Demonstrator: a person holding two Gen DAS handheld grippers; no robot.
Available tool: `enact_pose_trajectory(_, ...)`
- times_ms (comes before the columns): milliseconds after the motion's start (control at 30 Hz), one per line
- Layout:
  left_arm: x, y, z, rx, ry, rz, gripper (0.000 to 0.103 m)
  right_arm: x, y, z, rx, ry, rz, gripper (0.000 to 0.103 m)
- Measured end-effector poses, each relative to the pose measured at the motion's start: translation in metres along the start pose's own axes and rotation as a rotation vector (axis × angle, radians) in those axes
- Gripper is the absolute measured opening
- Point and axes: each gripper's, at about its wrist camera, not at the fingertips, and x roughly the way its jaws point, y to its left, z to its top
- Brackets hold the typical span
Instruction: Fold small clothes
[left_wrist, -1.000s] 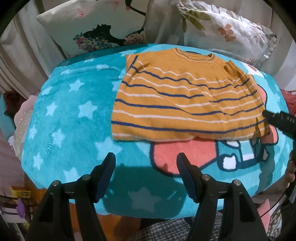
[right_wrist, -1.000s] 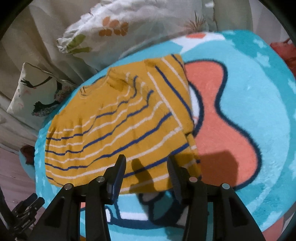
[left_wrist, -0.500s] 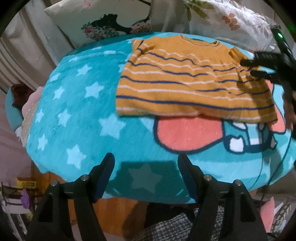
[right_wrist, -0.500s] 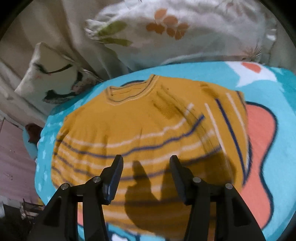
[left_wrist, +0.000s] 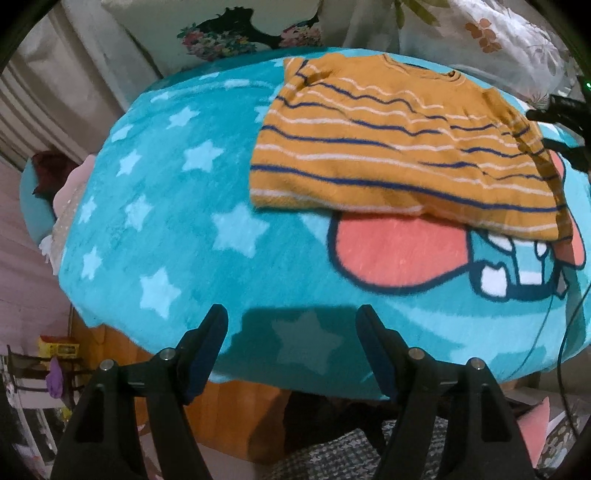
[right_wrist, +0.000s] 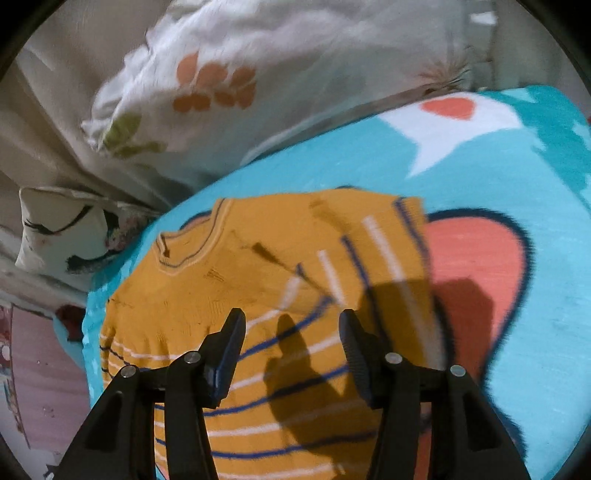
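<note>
Striped sweater (left_wrist: 399, 155) is laid flat on teal blanket (left_wrist: 177, 221). Left claw (left_wrist: 291, 325) is held released at 6 o'clock; right claw (right_wrist: 291, 332) released, hovering over sweater's 3 o'clock edge.

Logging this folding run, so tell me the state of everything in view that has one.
Striped sweater: lying flat on the blanket, sleeves folded in, not gripped.
Left hand-held gripper: open, empty, over the blanket's near edge.
Right hand-held gripper: open, empty, above the sweater.
Blanket: spread out.

No readable text, label, brand or number shows anywhere.
</note>
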Motion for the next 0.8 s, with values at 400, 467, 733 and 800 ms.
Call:
enact_pose_trajectory(400, 0.024, 0.008, 0.052, 0.082, -0.011, -0.109, 0.071, -0.049, 0.009, -0.054, -0.009, -0.035, -0.043, 0.064)
enact_pose_trajectory(467, 0.028, 0.014, 0.060, 0.099, -0.014, -0.122, 0.071, -0.046, 0.020, -0.064, -0.006, -0.035, -0.048, 0.064)
enact_pose_trajectory(733, 0.046, 0.058, 0.079, 0.082, -0.008, -0.151, 0.071, -0.030, 0.098, -0.091, -0.083, -0.034, -0.029, 0.064)
enact_pose_trajectory(800, 0.052, 0.071, 0.084, 0.068, -0.003, -0.154, 0.071, -0.027, 0.118, -0.099, -0.116, -0.035, -0.023, 0.064)
